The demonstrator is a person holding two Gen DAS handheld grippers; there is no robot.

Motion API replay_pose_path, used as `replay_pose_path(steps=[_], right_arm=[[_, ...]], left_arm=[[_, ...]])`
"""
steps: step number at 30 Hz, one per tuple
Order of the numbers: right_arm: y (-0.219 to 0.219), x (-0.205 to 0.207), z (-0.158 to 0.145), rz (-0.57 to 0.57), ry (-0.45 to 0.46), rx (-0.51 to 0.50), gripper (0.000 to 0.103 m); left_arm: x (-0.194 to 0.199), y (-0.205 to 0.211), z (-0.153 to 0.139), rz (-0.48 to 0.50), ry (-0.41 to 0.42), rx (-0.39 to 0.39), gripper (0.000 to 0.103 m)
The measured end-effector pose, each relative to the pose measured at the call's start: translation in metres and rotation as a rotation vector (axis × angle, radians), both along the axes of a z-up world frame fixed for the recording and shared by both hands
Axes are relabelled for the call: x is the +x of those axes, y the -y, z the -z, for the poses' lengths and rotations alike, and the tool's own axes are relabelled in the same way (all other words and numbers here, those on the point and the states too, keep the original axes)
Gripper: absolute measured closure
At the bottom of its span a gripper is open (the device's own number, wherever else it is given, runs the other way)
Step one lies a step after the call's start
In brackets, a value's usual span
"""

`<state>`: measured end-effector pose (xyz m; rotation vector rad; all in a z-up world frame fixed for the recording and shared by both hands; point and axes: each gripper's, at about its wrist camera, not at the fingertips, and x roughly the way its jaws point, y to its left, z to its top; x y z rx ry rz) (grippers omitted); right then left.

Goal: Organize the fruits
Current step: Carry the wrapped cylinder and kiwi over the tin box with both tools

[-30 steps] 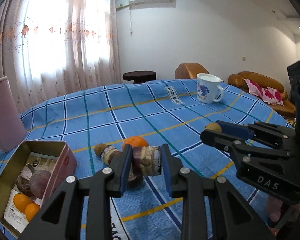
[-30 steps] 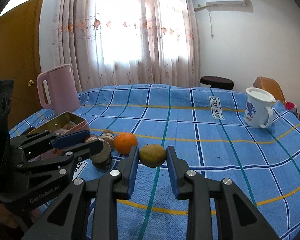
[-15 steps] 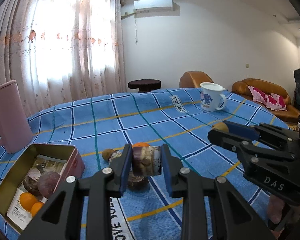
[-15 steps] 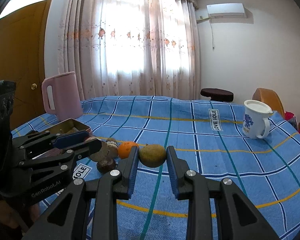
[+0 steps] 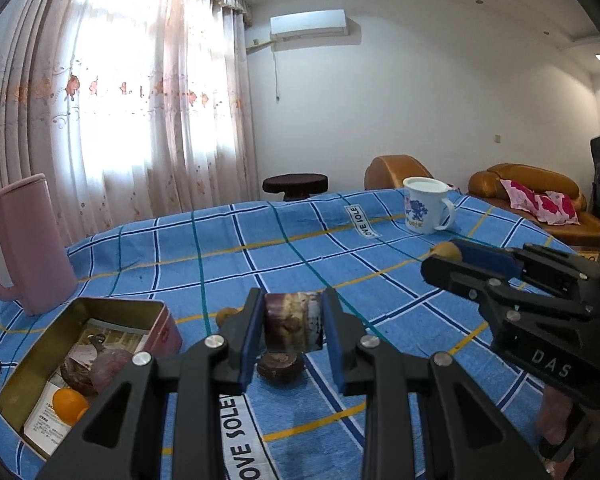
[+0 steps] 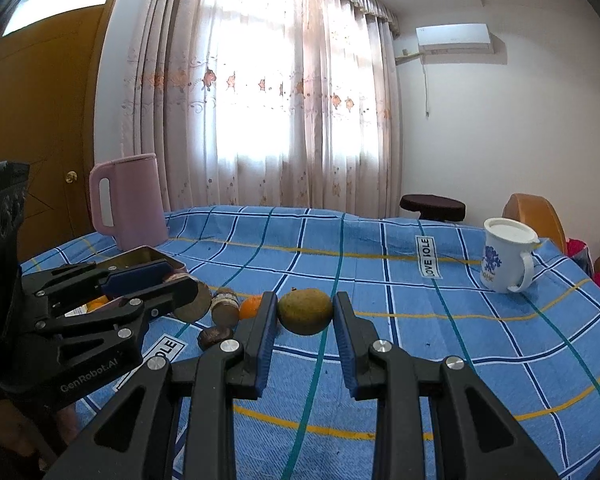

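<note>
Pink tin beside left tongs gripping purple fruit | right tongs gripping brown fruit

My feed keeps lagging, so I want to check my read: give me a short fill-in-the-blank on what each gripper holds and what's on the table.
1. The left gripper has its jaws shut on a cut, dark ____ fruit piece.
2. The right gripper holds a round fruit of ____ colour.
3. The open metal tin stands beside a ____ pitcher.
4. The white mug carries a ____ floral print.

Missing words: purple; greenish-brown; pink; blue
</note>
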<state>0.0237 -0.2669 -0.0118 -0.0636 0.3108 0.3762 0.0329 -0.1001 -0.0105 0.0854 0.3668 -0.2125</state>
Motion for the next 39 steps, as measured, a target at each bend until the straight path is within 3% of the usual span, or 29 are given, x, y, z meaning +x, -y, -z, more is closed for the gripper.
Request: replay_pose_path(steps=[16,26,39], right_arm=[[-0.051,0.013,-0.021,-0.094,0.017,-0.04,0.073],[-0.108,0.03,-0.032,-0.208,-0.009,-0.053,0.073],[-0.188,0.052,-0.024,-0.339,-0.088,-0.078,0.073]], left_arm=[[-0.005,-0.047,-0.01,-0.074,-0.004,-0.055,0.073],[-0.008,-0.105,-0.015,-0.173,-0.007,-0.101,0.073],[-0.006,-0.197,-0.01,-0.347,-0.047,-0.159,0.073]])
